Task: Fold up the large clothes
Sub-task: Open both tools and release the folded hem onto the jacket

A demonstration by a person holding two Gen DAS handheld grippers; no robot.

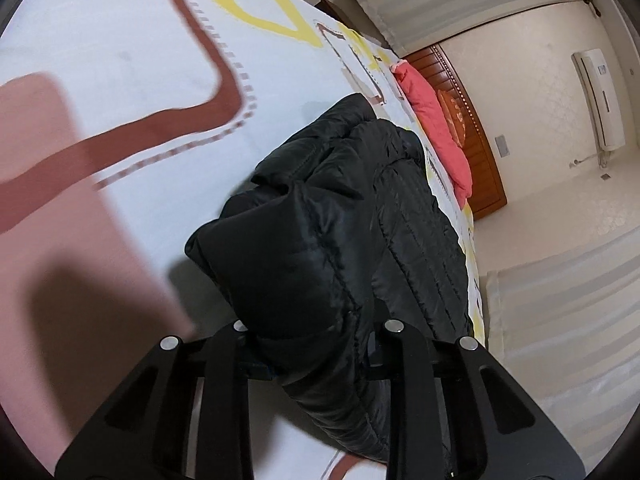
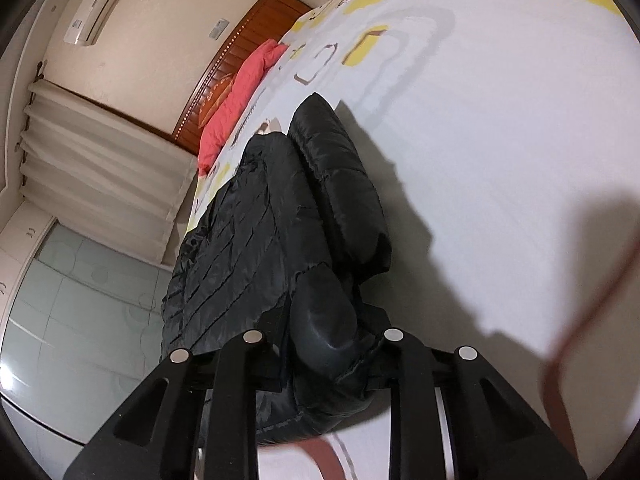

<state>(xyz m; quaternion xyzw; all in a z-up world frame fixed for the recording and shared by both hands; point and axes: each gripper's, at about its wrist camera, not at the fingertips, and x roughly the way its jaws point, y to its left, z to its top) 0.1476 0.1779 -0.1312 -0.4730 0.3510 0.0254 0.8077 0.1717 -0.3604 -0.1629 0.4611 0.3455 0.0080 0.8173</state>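
A black quilted puffer jacket (image 1: pixel 340 216) lies on a bed with a white sheet (image 1: pixel 120 60) patterned in brown and yellow. My left gripper (image 1: pixel 316 360) is shut on a thick fold of the jacket and holds its near end lifted off the bed. My right gripper (image 2: pixel 320 364) is shut on another padded fold of the same jacket (image 2: pixel 280 232). The rest of the jacket trails away over the sheet (image 2: pixel 500 120) toward the headboard. The fingertips of both grippers are buried in the fabric.
A pink quilt (image 1: pixel 436 120) and a wooden headboard (image 1: pixel 480 152) stand at the far end of the bed. Beige curtains (image 2: pixel 100 160) hang beside the bed. An air conditioner (image 2: pixel 104 0) is on the wall. A tiled floor (image 2: pixel 80 300) lies beyond the bed edge.
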